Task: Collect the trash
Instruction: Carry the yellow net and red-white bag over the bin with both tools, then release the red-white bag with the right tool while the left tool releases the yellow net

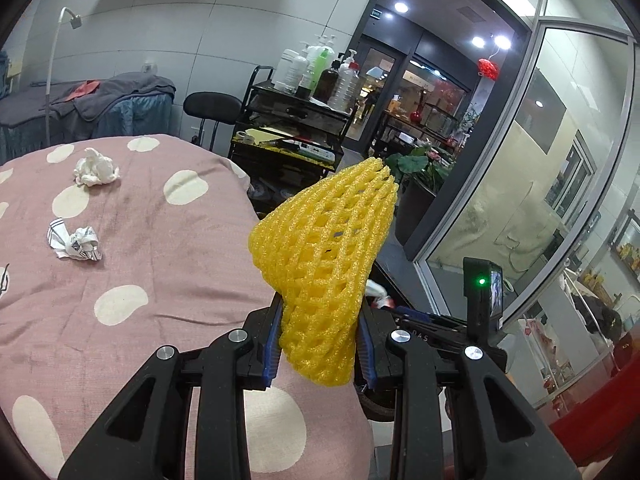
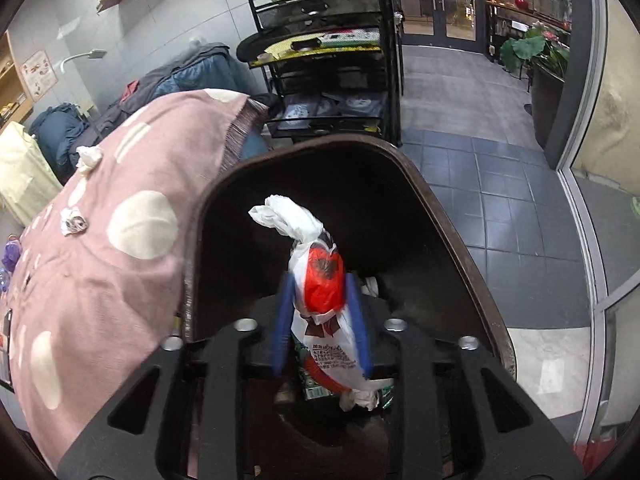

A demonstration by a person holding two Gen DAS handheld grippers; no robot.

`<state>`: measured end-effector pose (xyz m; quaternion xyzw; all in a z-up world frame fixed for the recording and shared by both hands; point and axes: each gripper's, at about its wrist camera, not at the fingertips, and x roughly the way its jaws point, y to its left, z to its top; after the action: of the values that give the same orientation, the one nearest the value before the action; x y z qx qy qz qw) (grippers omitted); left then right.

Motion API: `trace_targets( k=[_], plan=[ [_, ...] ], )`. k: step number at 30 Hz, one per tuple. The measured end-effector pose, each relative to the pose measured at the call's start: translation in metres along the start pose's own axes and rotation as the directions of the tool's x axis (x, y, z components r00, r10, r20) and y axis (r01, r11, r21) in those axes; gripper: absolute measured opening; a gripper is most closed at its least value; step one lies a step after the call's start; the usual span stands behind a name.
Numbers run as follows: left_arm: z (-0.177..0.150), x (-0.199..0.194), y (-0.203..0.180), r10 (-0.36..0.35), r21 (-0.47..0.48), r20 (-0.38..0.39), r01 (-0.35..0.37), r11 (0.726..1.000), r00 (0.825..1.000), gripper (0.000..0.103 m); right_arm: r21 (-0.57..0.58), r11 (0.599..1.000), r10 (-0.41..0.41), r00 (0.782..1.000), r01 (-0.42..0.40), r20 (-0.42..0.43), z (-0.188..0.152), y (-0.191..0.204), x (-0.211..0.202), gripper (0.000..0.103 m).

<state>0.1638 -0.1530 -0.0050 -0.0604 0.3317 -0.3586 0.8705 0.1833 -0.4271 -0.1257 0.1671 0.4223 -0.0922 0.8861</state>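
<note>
My right gripper [image 2: 320, 320] spreads loosely around the plastic bag [image 2: 320, 280], so I let it drop squarely into the bin [image 2: 440, 216] while my left gripper [image 1: 318, 344] pinches the yellow foam net [image 1: 324, 248]

The lower end of the yellow foam net [image 1: 324, 264] is hidden between the left gripper's [image 1: 320, 344] blue pads. Behind the net, at centre right of the left wrist view, a scrap of white and red [image 1: 378, 294] shows only in part, too small to name. In the right wrist view the blue fingers [image 2: 282, 328] are motion-blurred, so whether they press the plastic bag [image 2: 320, 280] cannot be told. The dark bin's [image 2: 448, 216] near rim and bottom are covered by the right gripper [image 2: 320, 328].
</note>
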Motion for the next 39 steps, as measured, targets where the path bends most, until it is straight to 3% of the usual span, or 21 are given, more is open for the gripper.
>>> trace_targets(
  k=[2,19,27,29,39],
  plan=[
    [-0.001,0.003,-0.005,-0.005,0.006,-0.007,0.005,1.0,1.0,0.031,0.02,1.0,0.011,1.0,-0.011,0.004,-0.005,-0.003,0.004,0.071],
    [-0.003,0.039,-0.037,-0.079,0.042,-0.085,0.083,0.996,0.993,0.031,0.058,0.998,0.004,0.998,-0.008,0.069,-0.016,-0.014,-0.02,0.076],
    [-0.005,0.069,-0.059,-0.112,0.073,-0.162,0.125,0.989,0.98,0.031,0.082,0.996,-0.05,0.991,0.04,0.124,-0.011,-0.028,-0.041,0.077],
    [-0.008,0.077,-0.065,-0.113,0.085,-0.183,0.13,0.988,0.977,0.031,0.091,0.994,-0.069,0.988,0.057,0.136,-0.01,-0.033,-0.046,0.082],
    [-0.017,0.114,-0.081,-0.075,0.142,-0.277,0.118,0.983,0.958,0.031,0.158,0.982,-0.13,0.98,0.105,0.153,-0.007,-0.068,-0.058,0.083]
  ],
)
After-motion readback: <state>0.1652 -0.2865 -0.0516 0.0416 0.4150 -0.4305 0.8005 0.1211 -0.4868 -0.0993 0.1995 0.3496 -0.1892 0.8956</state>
